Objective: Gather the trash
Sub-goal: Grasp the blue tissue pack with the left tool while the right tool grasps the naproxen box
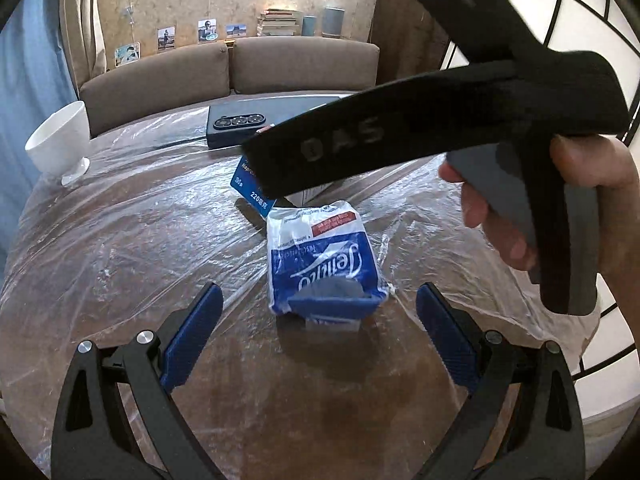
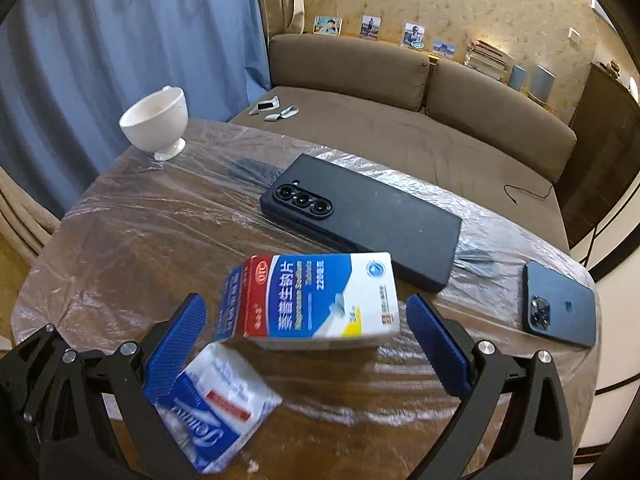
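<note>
Round brown tabletop [image 2: 120, 248] here, wrapped in crinkled clear plastic film [image 1: 132, 208] that catches the light in glossy wrinkles. Behind it, a brown upholstered sofa [image 2: 400, 120] with soft squared cushions. On the tabletop lies a big matte black folding phone [image 2: 372, 220], flat and rectangular, three round lenses in a row. Well off to its right, a smaller blue-grey phone [image 2: 560, 308] lies face down near the edge. At the far left rim stands a white glazed footed cup [image 2: 156, 124], smooth and bowl-shaped.

Now the trash: a glossy cardboard medicine box [image 2: 316, 300], blue, red and white, sits right between the blue ribbed pads of the right hand-held gripper [image 2: 306, 334], and those jaws are spread wide, not touching it. Just beside it, toward the left pad, a soft crumpled blue-and-white tissue pack [image 2: 216, 412], its plastic wrapper wrinkled.

In the left wrist view that same tissue pack [image 1: 324, 264] lies ahead of the left hand-held gripper [image 1: 318, 326], jaws also spread, pads clear of it. The right tool's black body crosses the upper frame, a hand [image 1: 568, 208] wrapped around its grey grip, partly hiding the box [image 1: 256, 188].
</note>
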`<state>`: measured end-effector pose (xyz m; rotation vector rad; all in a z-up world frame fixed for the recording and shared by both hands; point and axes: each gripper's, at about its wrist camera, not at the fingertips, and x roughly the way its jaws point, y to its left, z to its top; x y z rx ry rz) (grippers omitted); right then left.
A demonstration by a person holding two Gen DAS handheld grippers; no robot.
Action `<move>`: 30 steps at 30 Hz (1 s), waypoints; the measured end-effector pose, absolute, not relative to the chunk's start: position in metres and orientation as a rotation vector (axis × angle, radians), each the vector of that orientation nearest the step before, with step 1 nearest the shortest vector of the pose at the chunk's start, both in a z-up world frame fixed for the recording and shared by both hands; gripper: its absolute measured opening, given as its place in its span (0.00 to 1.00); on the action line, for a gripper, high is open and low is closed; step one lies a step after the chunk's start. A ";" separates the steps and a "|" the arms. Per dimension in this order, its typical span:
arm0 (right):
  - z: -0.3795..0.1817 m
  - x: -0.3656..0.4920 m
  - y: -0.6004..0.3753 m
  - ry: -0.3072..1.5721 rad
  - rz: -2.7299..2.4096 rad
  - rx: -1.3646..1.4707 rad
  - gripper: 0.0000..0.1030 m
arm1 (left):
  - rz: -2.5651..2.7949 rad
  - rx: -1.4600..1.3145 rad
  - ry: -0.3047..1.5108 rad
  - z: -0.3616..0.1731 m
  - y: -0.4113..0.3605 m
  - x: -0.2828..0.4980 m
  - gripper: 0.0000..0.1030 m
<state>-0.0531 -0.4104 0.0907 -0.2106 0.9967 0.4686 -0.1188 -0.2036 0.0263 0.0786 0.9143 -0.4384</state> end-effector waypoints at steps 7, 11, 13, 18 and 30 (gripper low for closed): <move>0.076 -0.038 -0.410 1.036 0.466 -0.166 0.96 | -0.419 0.087 0.929 0.021 -0.208 -0.110 0.95; 0.072 -0.032 -0.415 1.045 0.448 -0.117 0.96 | -0.409 0.078 0.936 0.019 -0.209 -0.102 0.95; 0.071 -0.031 -0.417 1.039 0.439 -0.097 0.96 | -0.407 0.081 0.929 0.019 -0.210 -0.102 0.95; 0.071 -0.030 -0.417 1.040 0.445 -0.099 0.94 | -0.416 0.108 0.931 0.019 -0.217 -0.100 0.78; 0.071 -0.034 -0.416 1.029 0.437 -0.132 0.82 | -0.411 0.139 0.917 0.018 -0.219 -0.102 0.54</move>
